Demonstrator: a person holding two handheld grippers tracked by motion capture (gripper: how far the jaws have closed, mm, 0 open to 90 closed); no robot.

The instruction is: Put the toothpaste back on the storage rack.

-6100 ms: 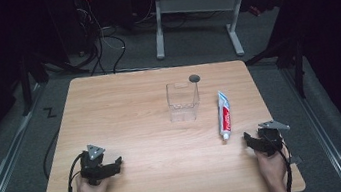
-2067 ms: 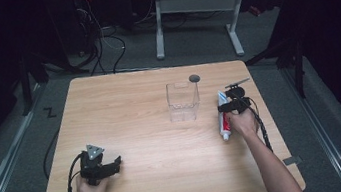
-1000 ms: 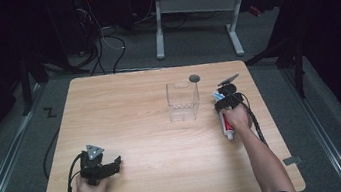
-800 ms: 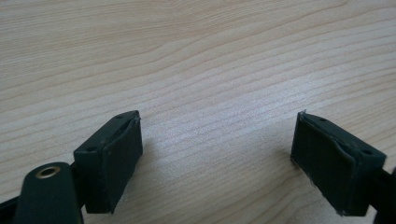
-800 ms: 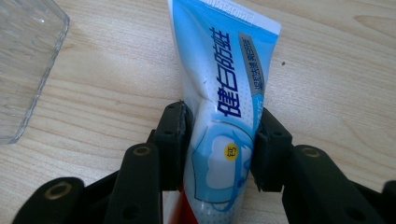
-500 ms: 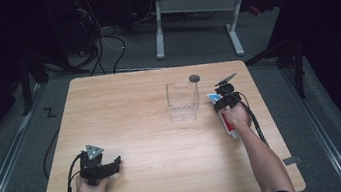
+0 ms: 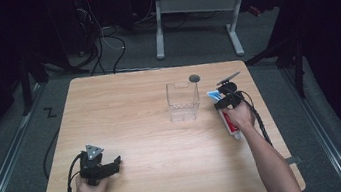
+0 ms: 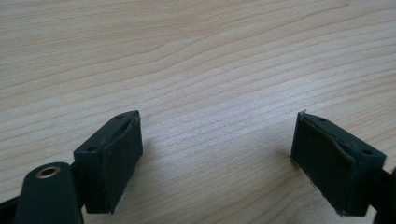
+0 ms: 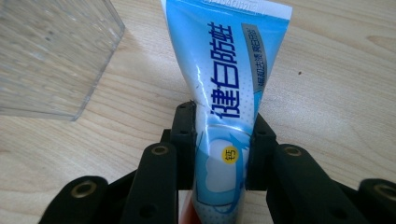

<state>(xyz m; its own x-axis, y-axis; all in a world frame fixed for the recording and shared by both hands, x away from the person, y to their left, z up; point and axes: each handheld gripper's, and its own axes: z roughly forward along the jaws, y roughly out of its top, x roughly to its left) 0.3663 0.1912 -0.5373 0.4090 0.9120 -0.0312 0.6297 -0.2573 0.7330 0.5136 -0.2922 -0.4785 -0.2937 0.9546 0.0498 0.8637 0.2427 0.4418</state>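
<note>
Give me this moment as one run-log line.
right gripper: jaws just closed, now shut on toothpaste tube | tube flat on table, beside clear box | left gripper: open, empty, resting on table

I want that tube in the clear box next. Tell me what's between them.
Nothing visible. The right gripper is shut on the toothpaste tube, and only bare table separates it from the clear box beside it.

Bright, evenly lit table (image 7: 129, 107) amid dark surroundings; slightly soft focus.
</note>
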